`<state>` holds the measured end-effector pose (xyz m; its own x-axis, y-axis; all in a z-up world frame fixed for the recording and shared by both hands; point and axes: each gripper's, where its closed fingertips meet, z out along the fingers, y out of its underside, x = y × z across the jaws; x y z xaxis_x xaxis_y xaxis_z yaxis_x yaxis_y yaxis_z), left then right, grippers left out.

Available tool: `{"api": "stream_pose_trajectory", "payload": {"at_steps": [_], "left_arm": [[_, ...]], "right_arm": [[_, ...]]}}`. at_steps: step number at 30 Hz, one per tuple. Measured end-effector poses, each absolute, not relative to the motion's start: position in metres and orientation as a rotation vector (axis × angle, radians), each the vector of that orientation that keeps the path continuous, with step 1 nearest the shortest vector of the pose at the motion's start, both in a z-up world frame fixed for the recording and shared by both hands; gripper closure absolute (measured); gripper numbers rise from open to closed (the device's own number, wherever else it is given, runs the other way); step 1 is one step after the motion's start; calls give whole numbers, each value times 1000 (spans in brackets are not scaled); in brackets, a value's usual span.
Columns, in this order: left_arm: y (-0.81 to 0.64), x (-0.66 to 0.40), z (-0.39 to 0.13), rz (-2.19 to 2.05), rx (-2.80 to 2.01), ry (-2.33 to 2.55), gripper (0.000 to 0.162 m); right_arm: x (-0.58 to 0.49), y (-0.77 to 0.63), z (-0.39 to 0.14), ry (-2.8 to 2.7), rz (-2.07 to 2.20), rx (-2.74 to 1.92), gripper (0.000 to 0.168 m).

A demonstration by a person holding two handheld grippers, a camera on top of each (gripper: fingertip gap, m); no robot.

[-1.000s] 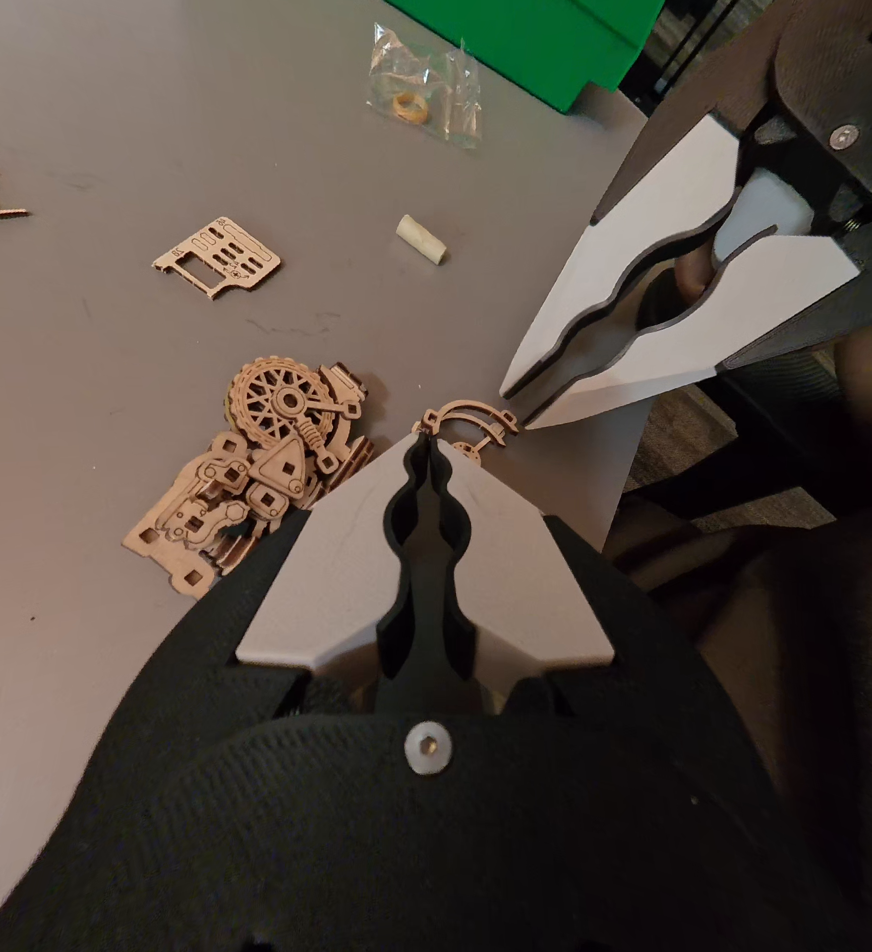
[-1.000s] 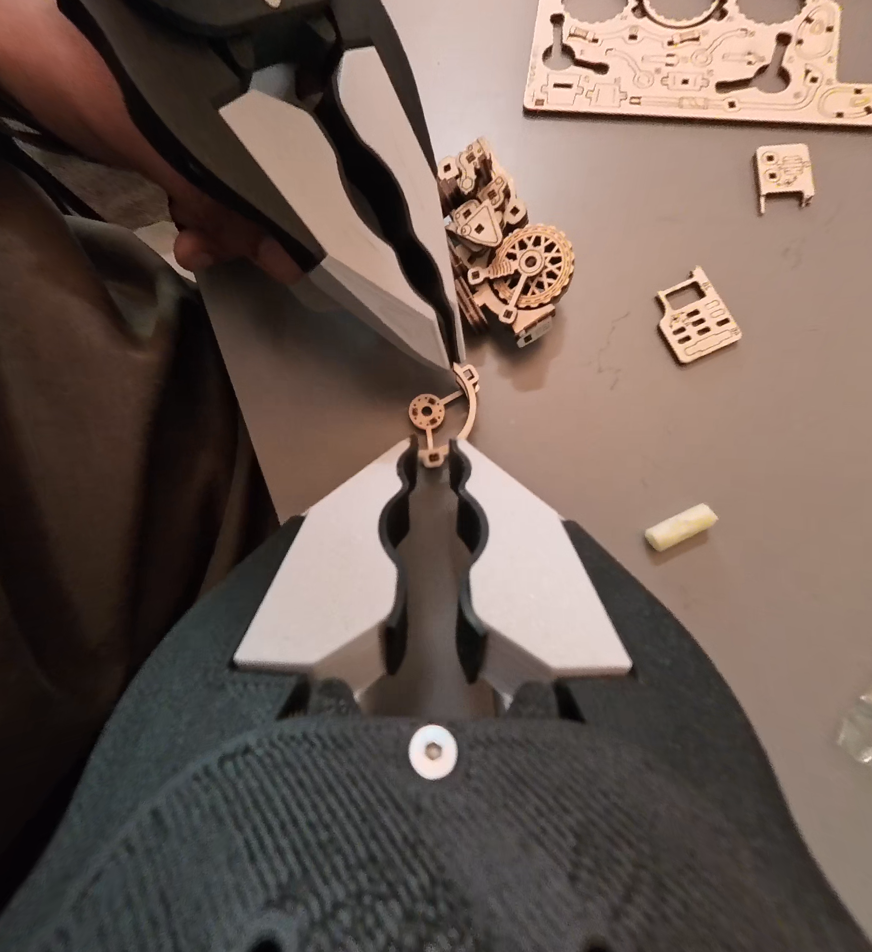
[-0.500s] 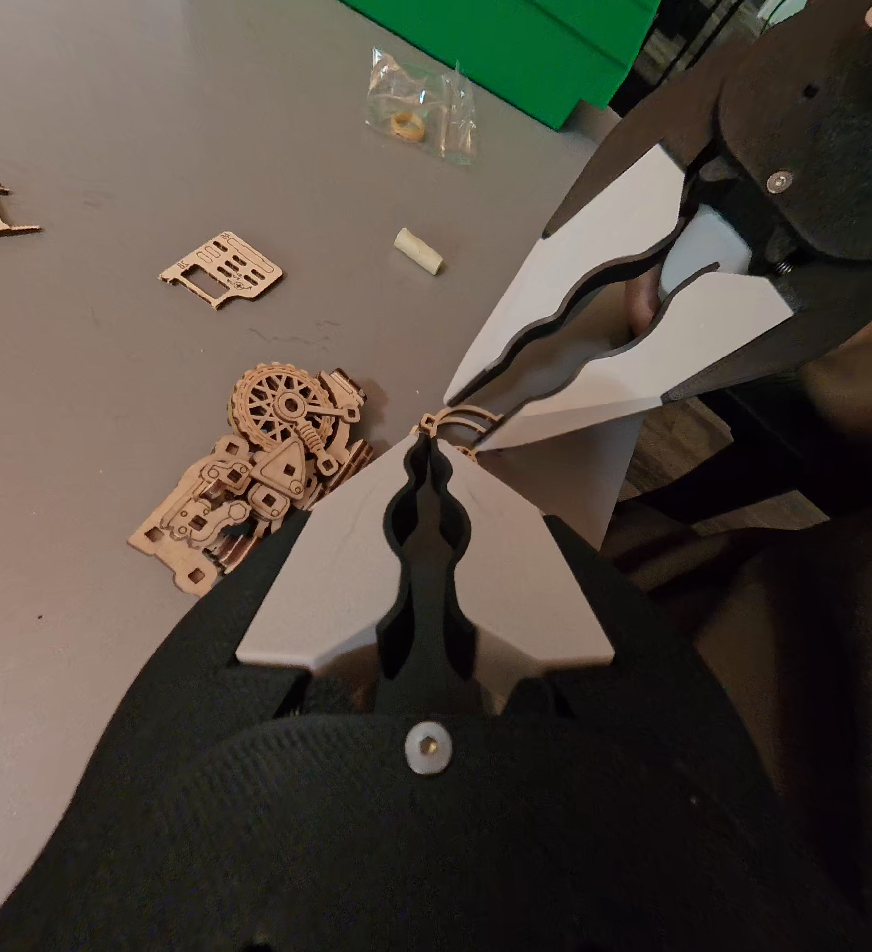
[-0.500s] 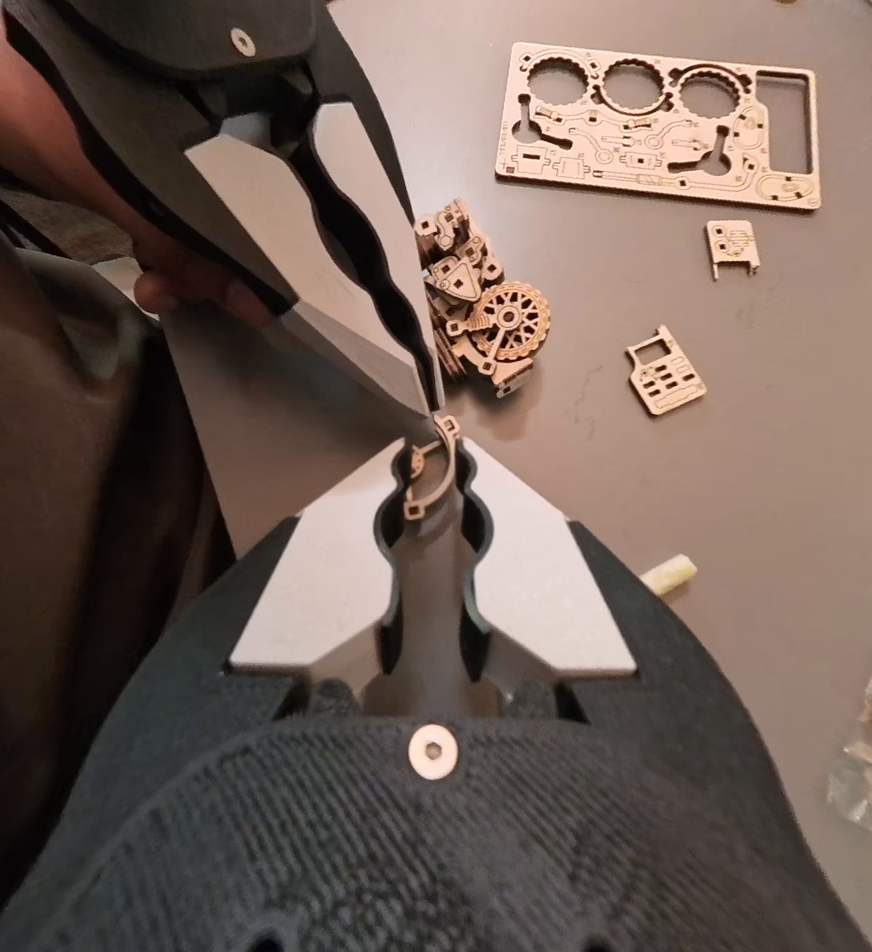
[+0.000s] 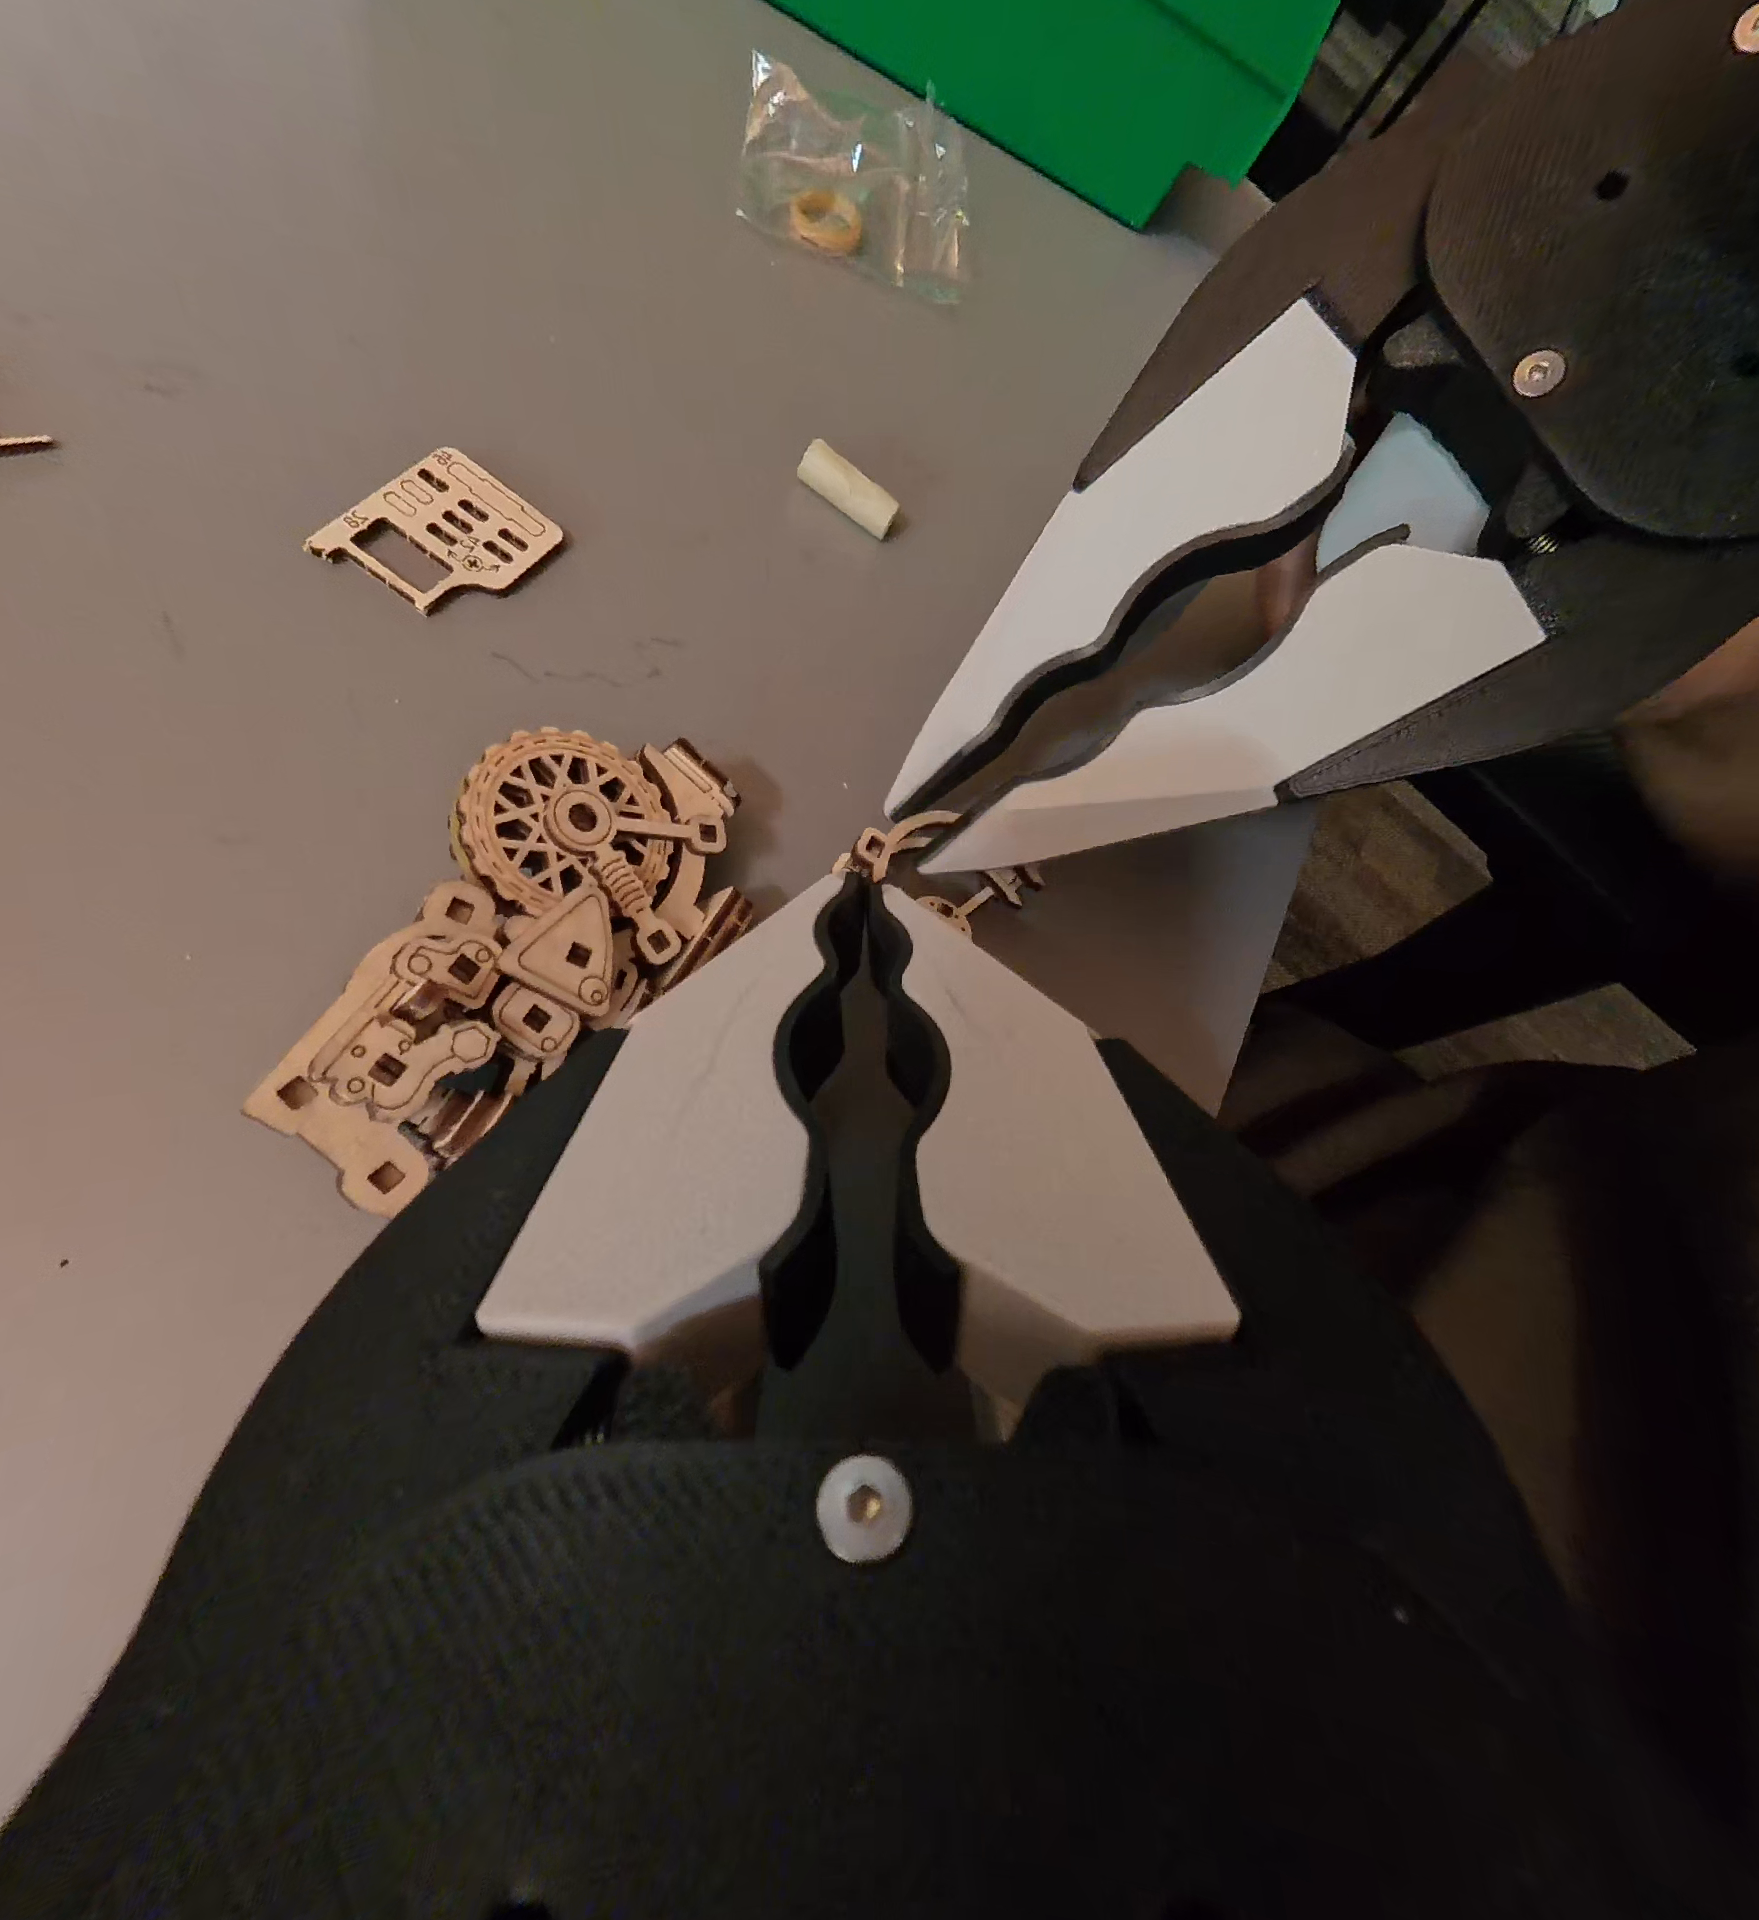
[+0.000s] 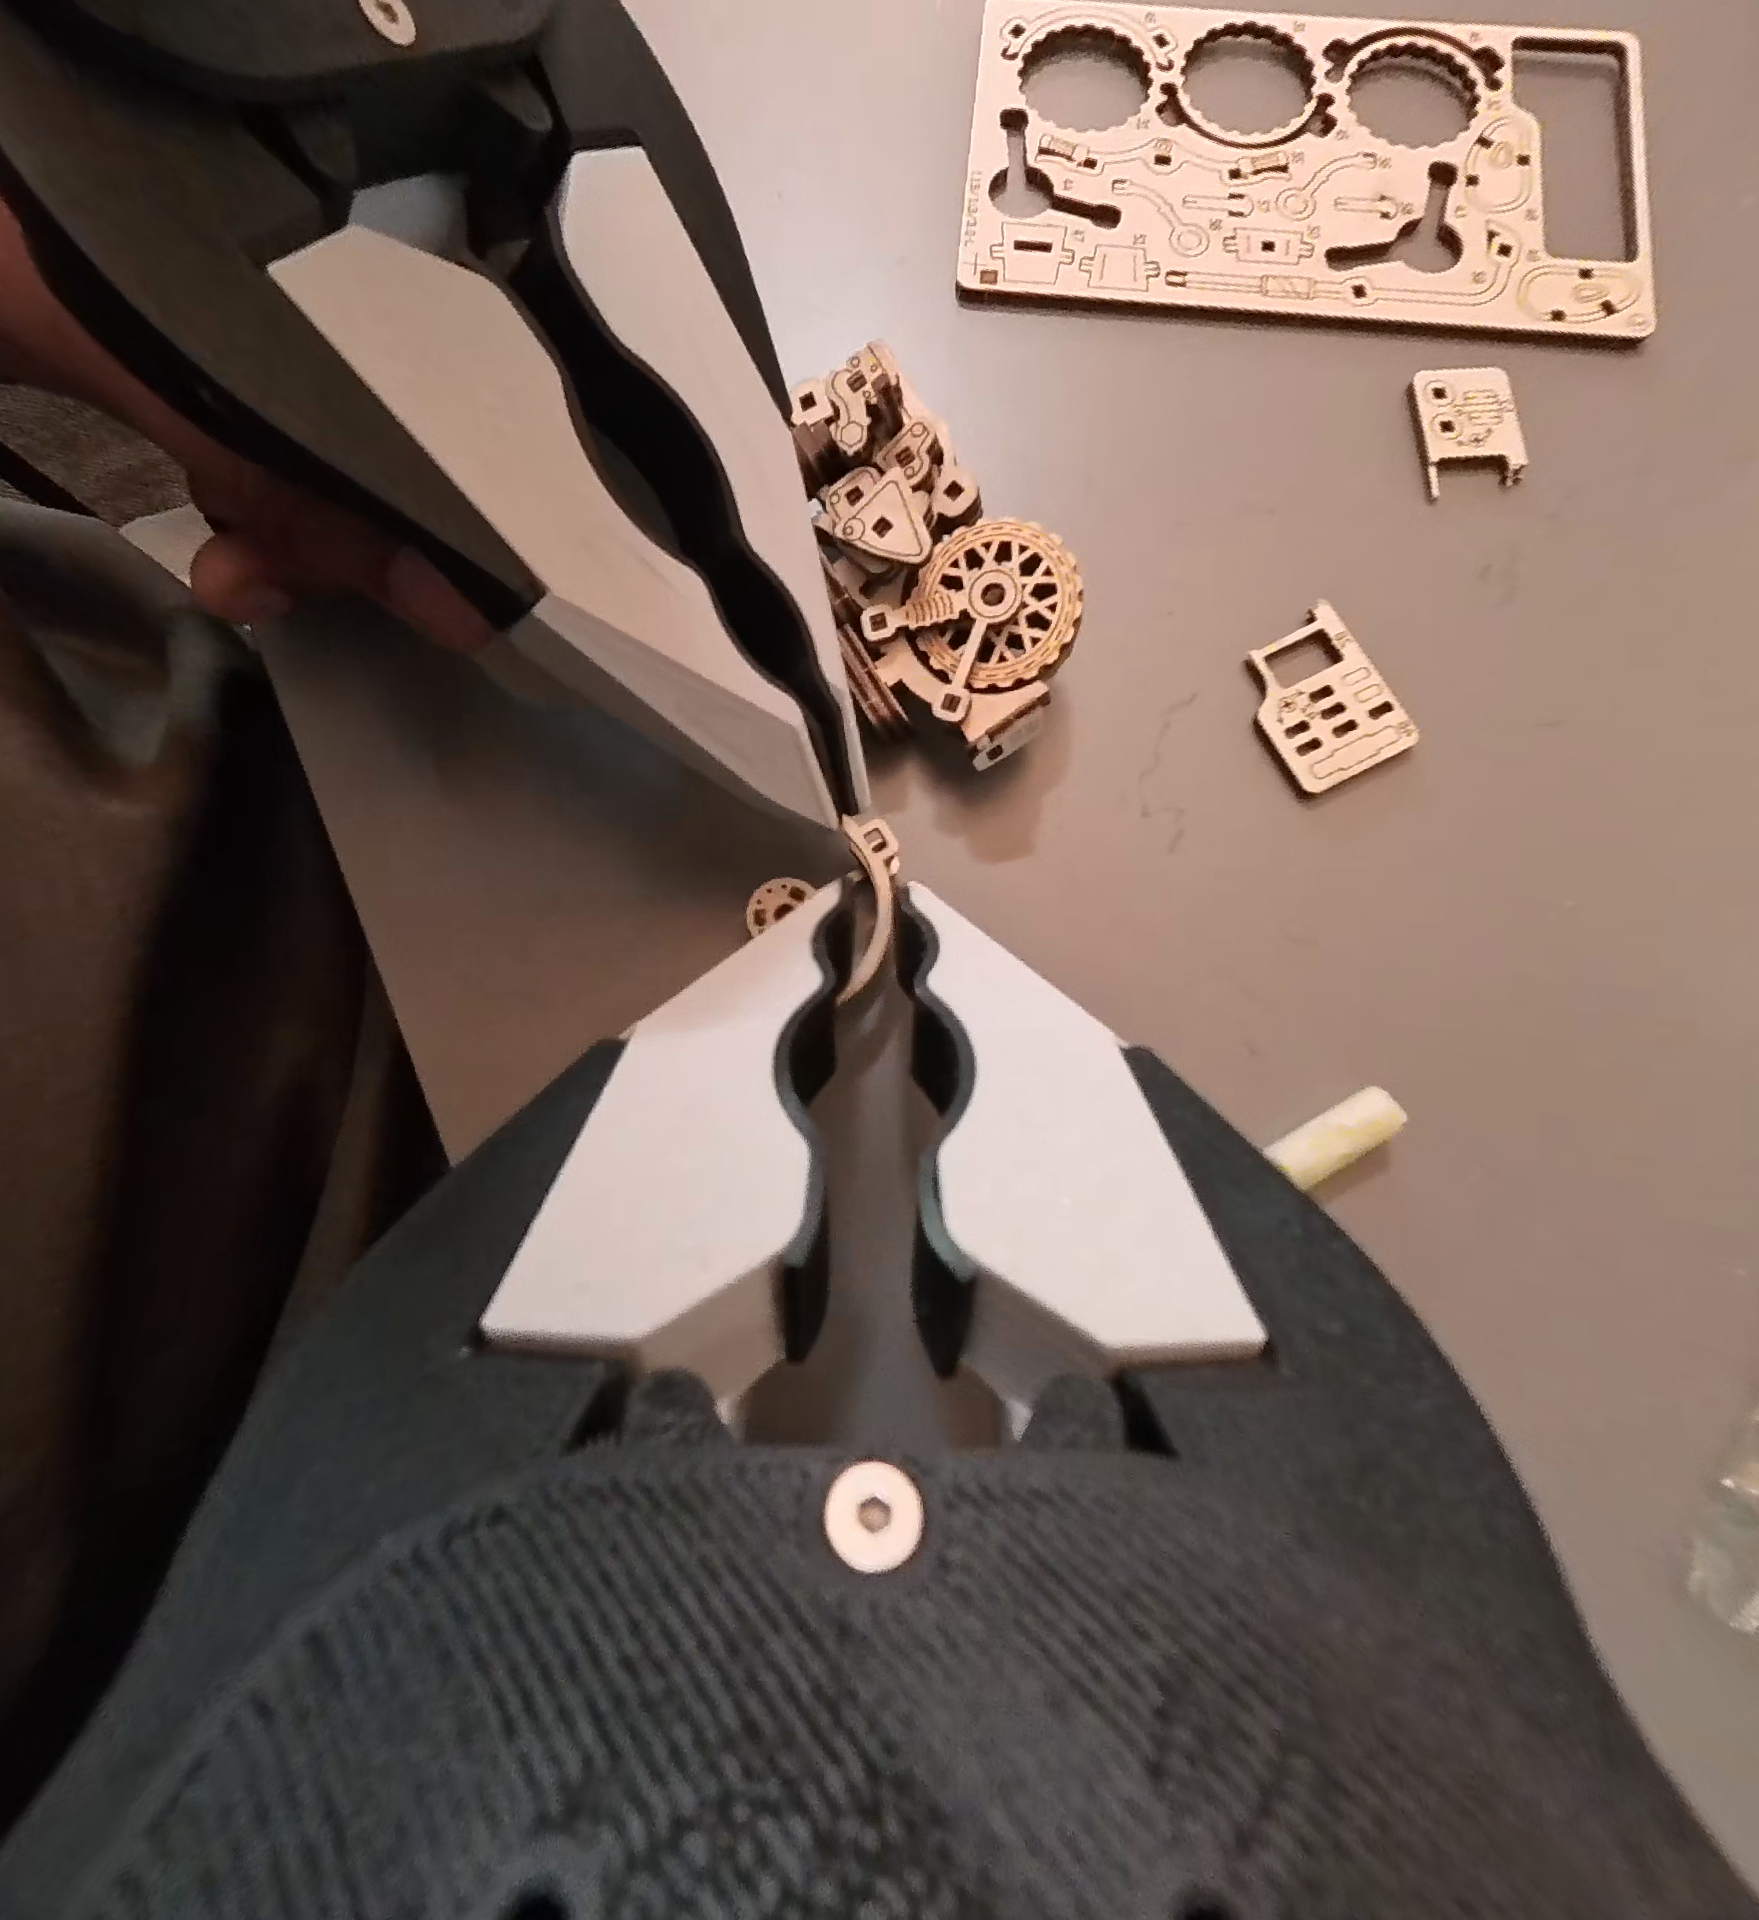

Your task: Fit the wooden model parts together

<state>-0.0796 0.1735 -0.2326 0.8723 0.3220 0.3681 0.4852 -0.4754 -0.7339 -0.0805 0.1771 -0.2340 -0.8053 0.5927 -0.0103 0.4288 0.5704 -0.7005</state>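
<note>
My left gripper (image 5: pixel 867 883) is shut on a small curved wooden part (image 5: pixel 906 831), an arc with a square clip at one end and a little disc (image 5: pixel 958 909) below. It holds the part above the table's near edge. My right gripper (image 6: pixel 870 896) meets it tip to tip. Its jaws stand a narrow gap apart with the arc (image 6: pixel 880 904) between them. The left gripper also shows in the right wrist view (image 6: pixel 847 816). The partly built wooden model (image 5: pixel 542 935) lies on the grey table, seen too in the right wrist view (image 6: pixel 927 603).
On the table lie a slotted wooden panel (image 6: pixel 1332 707), a punched-out wooden sheet (image 6: pixel 1301 177), a small notched piece (image 6: pixel 1467 426), a cream cylinder (image 5: pixel 847 488) and a clear plastic bag (image 5: pixel 854 187). A green box (image 5: pixel 1062 94) stands at the back. A hand (image 6: pixel 335 561) holds the left gripper. My left and right fingertips are right by each other.
The right gripper has moved in toward the left gripper's tip. The arc, before just ahead of its jaws, now lies between them. The left gripper stays shut on the part.
</note>
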Motion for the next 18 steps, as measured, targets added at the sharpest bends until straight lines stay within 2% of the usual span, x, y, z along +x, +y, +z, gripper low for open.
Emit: {"api": "stream_pose_trajectory", "payload": {"at_steps": [18], "left_arm": [[174,-74,-233,-215,-2121,-554,162]], "right_arm": [[-82,181,-233,-2564,1066,-895,166]]}}
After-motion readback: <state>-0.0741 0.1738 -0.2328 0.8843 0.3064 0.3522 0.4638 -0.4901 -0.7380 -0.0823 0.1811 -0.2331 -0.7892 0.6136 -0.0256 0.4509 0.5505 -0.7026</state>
